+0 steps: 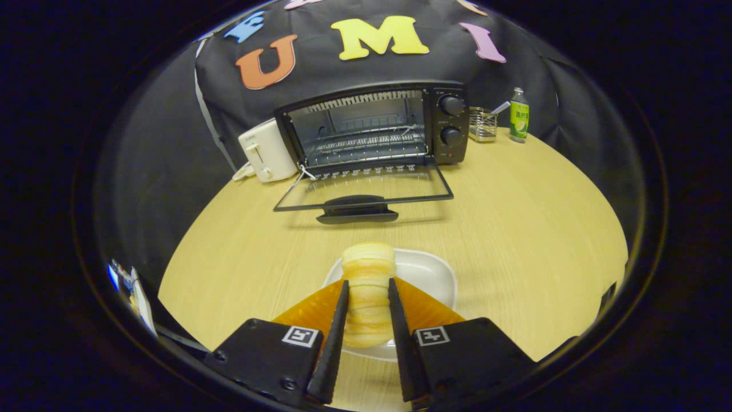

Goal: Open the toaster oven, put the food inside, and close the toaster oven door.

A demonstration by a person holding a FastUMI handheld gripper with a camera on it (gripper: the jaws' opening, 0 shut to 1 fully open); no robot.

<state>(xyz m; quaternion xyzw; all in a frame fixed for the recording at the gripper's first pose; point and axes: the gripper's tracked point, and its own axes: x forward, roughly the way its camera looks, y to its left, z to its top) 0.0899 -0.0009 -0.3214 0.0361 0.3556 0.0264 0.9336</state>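
Your gripper (pixel 368 297) has both fingers pressed on the sides of the pastry roll (pixel 368 286), which lies with its long axis running straight ahead along the fingers, over the white dish (pixel 432 274). Beyond the dish, well apart across bare table (pixel 514 217), the toaster oven (pixel 372 129) stands dead ahead, its door (pixel 363 191) folded down flat toward you, rack exposed.

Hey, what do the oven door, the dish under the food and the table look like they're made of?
Oven door: clear glass in a dark, probably metal frame; the table grain shows through it. Dish: glossy white, likely ceramic, possibly plastic. Table: pale wood grain with a matte finish, perhaps laminate. The gripper has both fingers pressed on the food, a pale ridged pastry.
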